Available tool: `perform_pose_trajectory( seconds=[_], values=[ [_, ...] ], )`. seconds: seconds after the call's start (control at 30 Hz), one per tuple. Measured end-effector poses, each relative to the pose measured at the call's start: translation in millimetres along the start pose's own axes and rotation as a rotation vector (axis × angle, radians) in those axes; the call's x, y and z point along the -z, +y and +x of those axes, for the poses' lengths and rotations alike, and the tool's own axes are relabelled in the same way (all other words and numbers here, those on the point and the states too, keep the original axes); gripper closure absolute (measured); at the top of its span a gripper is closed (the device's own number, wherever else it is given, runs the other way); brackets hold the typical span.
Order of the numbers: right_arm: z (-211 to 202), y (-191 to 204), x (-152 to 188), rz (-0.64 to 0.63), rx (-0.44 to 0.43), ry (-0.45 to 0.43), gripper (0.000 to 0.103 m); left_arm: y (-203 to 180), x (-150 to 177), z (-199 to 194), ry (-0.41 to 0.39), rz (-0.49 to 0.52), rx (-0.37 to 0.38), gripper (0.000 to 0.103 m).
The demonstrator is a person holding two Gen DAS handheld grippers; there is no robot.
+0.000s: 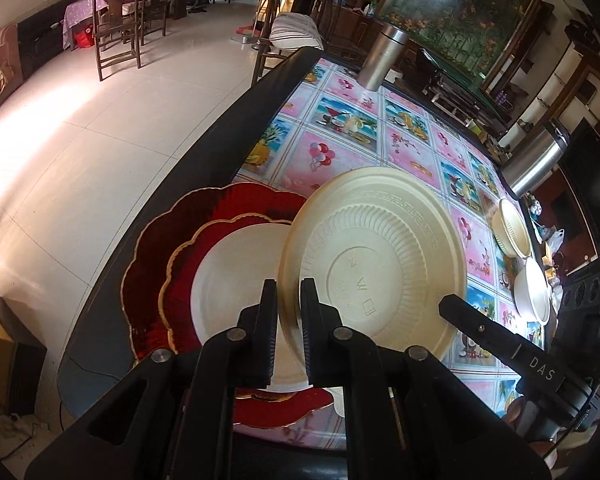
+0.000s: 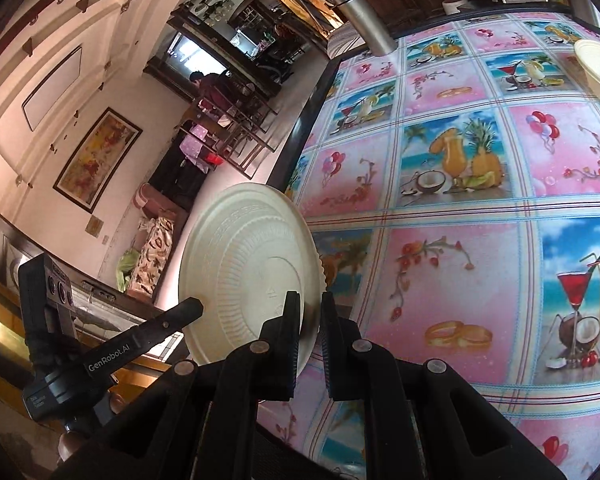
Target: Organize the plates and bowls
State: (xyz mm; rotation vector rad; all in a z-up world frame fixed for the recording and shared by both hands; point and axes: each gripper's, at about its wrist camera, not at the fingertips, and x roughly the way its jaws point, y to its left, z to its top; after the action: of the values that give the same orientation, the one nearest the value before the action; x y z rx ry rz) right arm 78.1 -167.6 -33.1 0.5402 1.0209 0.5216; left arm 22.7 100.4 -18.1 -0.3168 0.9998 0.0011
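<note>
A cream disposable plate (image 1: 376,264) hangs tilted above the table, its ribbed underside towards the left wrist camera. My left gripper (image 1: 290,284) is shut on its left rim. My right gripper (image 2: 310,296) is shut on the opposite rim of the same plate (image 2: 252,272). Each view shows a finger of the other gripper at the plate's far edge: the right one's (image 1: 480,326) and the left one's (image 2: 168,322). Below the plate, at the table's near-left corner, a large red scalloped plate (image 1: 152,264) carries a smaller red plate (image 1: 184,276) and a cream plate (image 1: 236,280).
Two cream bowls (image 1: 512,228) (image 1: 534,292) sit on the patterned tablecloth (image 2: 440,264) at the right edge. A steel flask (image 1: 382,58) stands at the far side and another steel cylinder (image 1: 536,160) further right. The dark table rim (image 1: 220,152) borders a tiled floor with wooden chairs.
</note>
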Motion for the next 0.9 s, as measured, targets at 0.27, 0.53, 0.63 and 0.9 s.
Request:
perform_pose_trajectory(
  seconds=[0.27, 0.53, 0.63, 0.9],
  values=[
    [35.1, 13.0, 6.4, -0.006, -0.013, 0.072, 0.093, 32.8, 3.0, 0.7, 0.025, -0.045, -0.006, 0.094],
    [48.9, 19.1, 10.1, -0.018, 0.013, 0.097, 0.093, 56.1, 3.7, -1.4, 0.004, -0.084, -0.036, 0.094],
    [50.0, 23.5, 10.0, -0.033, 0.022, 0.096, 0.093, 64.1, 3.4, -6.0, -0.012, -0.100, -0.046, 0.094],
    [61.6, 44.2, 14.8, -0.085, 0.041, 0.141, 0.093, 76.7, 0.8, -24.4, -0.066, -0.128, -0.047, 0.094]
  ],
)
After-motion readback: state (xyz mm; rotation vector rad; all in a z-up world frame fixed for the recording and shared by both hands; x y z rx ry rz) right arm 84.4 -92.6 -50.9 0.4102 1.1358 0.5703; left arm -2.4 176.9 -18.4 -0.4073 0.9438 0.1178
